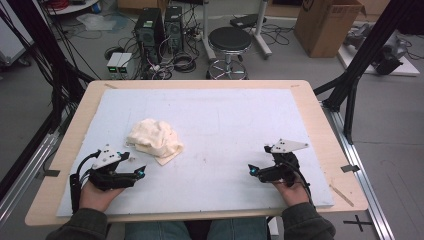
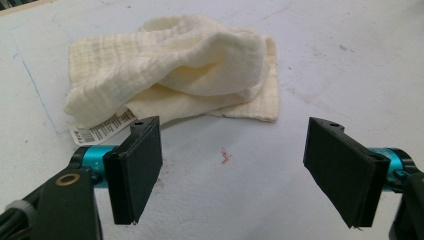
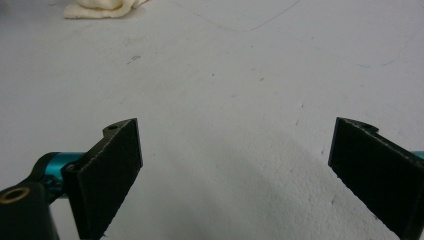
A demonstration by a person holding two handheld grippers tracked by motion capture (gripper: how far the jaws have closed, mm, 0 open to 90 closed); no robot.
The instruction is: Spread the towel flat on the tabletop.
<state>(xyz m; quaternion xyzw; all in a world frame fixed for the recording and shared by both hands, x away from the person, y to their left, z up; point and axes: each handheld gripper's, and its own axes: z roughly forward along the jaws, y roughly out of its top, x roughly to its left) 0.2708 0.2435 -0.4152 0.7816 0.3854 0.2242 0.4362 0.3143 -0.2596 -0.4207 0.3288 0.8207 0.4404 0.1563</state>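
Two black jaws of the left gripper [image 2: 232, 172] stood nearest the lens in the left gripper view, spread wide with bare board between them; this gripper was released and grasped nothing. One cream cloth [image 2: 170, 70] lay crumpled just beyond the jaw tips, apart from both, with one printed label [image 2: 102, 127] at its near corner; the print was too small to read, and the left jaw hid the label's lower end. One small red mark [image 2: 225, 156] showed on the board between the jaws. In the right gripper view the right gripper [image 3: 232, 172] likewise stood released, its two jaws wide apart over empty board, the right-hand jaw cut off by the frame edge; a corner of the cloth [image 3: 102, 7] appeared far off at the top left, the rest lost beyond the frame. In the high view the cloth [image 1: 154, 139] rested on the left half of one white board [image 1: 225, 110] covering one wooden table [image 1: 320, 120], near the left gripper [image 1: 131, 167] and well apart from the right gripper [image 1: 260, 172]. Two hands held the grippers, the forearms cut off at the bottom edge. Beyond the table stood one stool [image 1: 229, 42], two computer towers [image 1: 159, 27] and one cardboard box [image 1: 327, 22], its top cut off
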